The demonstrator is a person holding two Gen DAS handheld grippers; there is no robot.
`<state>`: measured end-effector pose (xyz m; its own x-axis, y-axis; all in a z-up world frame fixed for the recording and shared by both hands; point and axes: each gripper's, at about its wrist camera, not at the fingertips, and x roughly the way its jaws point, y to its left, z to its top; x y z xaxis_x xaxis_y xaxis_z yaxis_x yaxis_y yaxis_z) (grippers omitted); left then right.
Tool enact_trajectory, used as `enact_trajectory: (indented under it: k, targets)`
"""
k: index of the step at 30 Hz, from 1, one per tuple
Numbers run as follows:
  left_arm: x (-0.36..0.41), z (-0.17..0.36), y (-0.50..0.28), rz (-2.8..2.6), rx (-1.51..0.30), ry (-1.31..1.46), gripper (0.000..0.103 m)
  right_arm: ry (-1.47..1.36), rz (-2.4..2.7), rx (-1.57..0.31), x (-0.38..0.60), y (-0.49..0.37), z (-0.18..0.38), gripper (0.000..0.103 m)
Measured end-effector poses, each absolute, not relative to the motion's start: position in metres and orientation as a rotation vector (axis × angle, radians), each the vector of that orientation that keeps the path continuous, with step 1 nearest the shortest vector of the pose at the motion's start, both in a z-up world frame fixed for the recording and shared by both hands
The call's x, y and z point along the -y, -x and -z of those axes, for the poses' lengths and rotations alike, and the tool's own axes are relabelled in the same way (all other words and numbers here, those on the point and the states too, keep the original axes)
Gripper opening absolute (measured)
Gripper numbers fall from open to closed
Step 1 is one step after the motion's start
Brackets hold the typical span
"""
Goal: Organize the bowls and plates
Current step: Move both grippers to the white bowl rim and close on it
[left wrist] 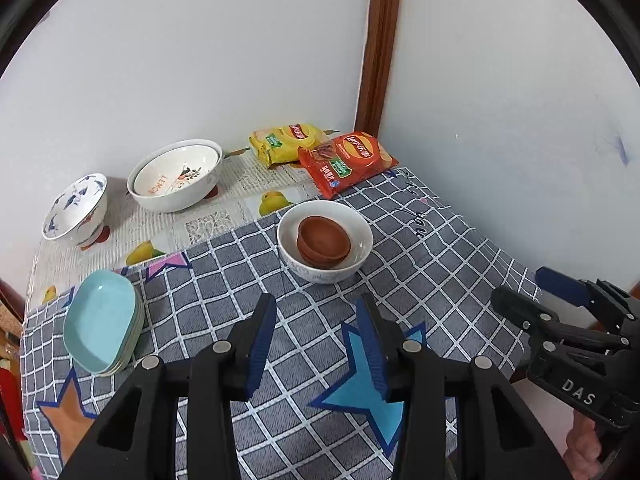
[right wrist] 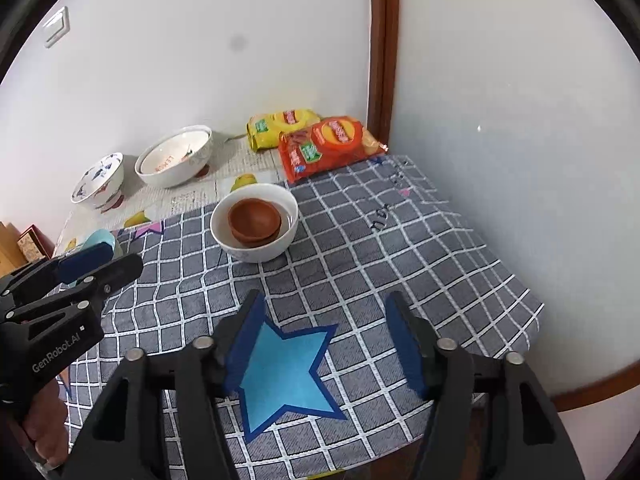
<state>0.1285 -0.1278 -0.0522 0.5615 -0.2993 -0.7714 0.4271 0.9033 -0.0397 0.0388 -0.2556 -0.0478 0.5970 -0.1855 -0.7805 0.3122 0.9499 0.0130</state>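
A white bowl (left wrist: 362,256) (right wrist: 224,236) stands mid-table on the grey checked cloth (left wrist: 440,264) (right wrist: 360,240), with stacked brown bowls (left wrist: 323,240) (right wrist: 254,222) nested inside. Pale blue plates (left wrist: 102,320) sit stacked at the left edge; in the right wrist view only a sliver of those plates (right wrist: 100,236) shows. A large white "LEMON" bowl (left wrist: 176,176) (right wrist: 174,156) and a blue-patterned bowl (left wrist: 76,210) (right wrist: 98,182) stand at the back left. My left gripper (left wrist: 316,320) (right wrist: 100,258) hovers open in front of the white bowl, nothing between its fingers. My right gripper (right wrist: 326,314) (left wrist: 520,292) is open and empty too.
Yellow (left wrist: 286,142) (right wrist: 280,126) and red (left wrist: 346,162) (right wrist: 326,146) crisp bags lie in the back corner. White walls close the back and right sides, with a brown wooden post (left wrist: 380,44) (right wrist: 382,40) in the corner. The cloth's right edge hangs off the table.
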Motion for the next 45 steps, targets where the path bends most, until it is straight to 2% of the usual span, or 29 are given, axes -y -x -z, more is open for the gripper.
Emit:
enact_trajectory:
  k: [2,7,22,27,45]
  targets:
    - [0.126,0.051,-0.126,0.418,-0.891,-0.166,0.047,-0.141,0.284,-0.856,0.254,-0.034,0.044,0.066]
    - [0.122,0.045,-0.121,0.404,-0.888,-0.17,0.047,-0.065,0.294,-0.826,0.247,-0.032,0.037,0.066]
    - [0.107,0.052,-0.139,0.339,-0.891,-0.15,0.047,-0.155,0.2,-0.822,0.249,-0.041,0.039,0.066]
    - [0.107,0.066,-0.159,0.319,-0.926,-0.12,0.047,-0.174,0.181,-0.863,0.257,-0.058,0.054,0.06]
    - [0.115,0.118,-0.227,0.293,-1.03,-0.061,0.047,-0.215,0.187,-0.94,0.29,-0.14,0.119,0.059]
